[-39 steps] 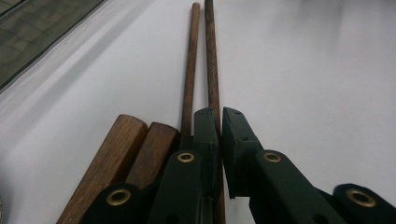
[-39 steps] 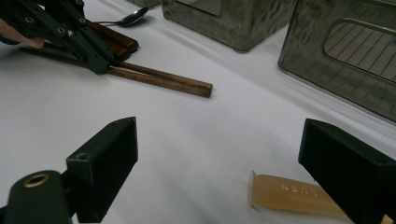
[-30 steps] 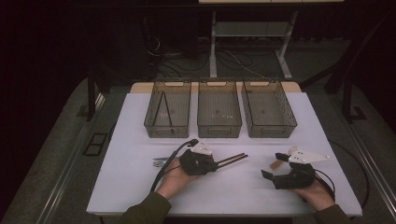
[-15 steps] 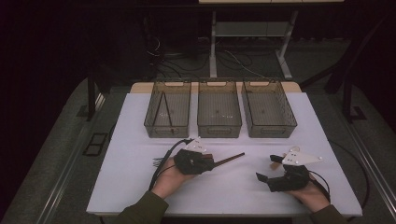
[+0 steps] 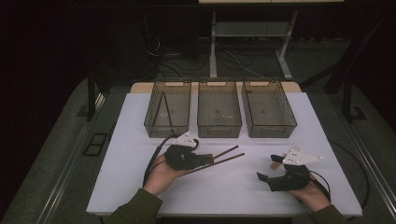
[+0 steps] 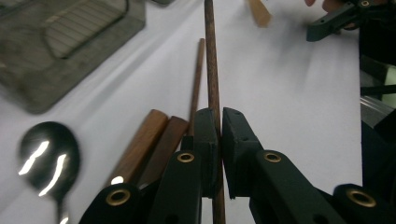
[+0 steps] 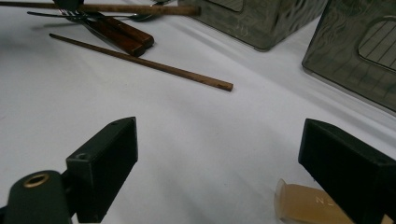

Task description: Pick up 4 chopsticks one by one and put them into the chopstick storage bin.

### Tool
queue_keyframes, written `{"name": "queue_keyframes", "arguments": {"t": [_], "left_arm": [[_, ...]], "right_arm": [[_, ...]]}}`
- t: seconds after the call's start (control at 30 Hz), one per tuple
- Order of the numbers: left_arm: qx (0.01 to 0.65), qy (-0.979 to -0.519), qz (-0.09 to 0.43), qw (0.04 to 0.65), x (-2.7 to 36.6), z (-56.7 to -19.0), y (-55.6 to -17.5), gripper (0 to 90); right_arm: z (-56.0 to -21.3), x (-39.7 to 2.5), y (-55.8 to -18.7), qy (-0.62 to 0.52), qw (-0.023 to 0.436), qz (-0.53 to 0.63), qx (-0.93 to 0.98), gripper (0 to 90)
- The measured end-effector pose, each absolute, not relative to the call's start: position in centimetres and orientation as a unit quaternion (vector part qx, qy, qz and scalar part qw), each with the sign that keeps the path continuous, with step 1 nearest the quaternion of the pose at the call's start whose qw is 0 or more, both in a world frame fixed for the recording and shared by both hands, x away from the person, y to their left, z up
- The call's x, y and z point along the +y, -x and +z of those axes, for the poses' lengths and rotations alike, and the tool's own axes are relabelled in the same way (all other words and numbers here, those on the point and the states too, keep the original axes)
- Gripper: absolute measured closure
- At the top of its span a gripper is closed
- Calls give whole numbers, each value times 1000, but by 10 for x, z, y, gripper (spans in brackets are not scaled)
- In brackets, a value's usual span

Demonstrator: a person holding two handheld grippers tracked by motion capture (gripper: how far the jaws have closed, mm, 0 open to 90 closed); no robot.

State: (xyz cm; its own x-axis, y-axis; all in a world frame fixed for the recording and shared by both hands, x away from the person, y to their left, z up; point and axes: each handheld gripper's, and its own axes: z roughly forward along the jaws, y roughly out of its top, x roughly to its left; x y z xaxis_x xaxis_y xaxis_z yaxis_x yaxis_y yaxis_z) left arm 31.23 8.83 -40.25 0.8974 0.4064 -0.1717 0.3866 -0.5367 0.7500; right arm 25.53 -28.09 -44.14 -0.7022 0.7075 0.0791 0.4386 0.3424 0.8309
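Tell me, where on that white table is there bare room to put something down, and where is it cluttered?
Free: the strip of table between the left gripper and the open right gripper, and the margins flanking the three bins. Crowded: around the left gripper, shut on one chopstick, with a second chopstick, wooden-handled cutlery and a spoon beside it.

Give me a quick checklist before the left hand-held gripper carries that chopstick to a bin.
1. Left hand-held gripper shut on the chopstick: ok.
2. Chopstick off the table: ok by the right gripper view, where it hangs above its shadow.
3. Second chopstick left free on the table: ok.
4. Bins open at the top: ok; the left bin holds a thin stick.
5. Right hand-held gripper open and off to the side: ok.
6. Grip centred on the stick: cannot tell.
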Motion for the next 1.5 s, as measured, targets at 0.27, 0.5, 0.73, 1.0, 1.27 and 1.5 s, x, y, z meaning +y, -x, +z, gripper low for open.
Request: {"name": "queue_keyframes", "arguments": {"t": [0.27,0.5,0.73,1.0,1.27,1.5], "left_arm": [[247,-868,23,431,109,-394,-317,848],[267,-859,38,436,129,-385,-321,848],[286,-850,50,440,145,-378,-326,847],[310,-834,72,450,165,-367,-334,848],[345,-815,96,456,188,-355,-348,848],[364,-807,117,451,194,-344,-370,848]], "right_arm": [[-441,-283,-256,-357,150,452,804,111],[-441,-283,-256,-358,151,453,803,111],[-440,-284,-256,-360,150,454,801,111],[-440,-285,-256,-362,151,453,800,111],[-440,-286,-256,-364,154,453,799,111],[-440,-287,-256,-366,153,453,798,111]]}}
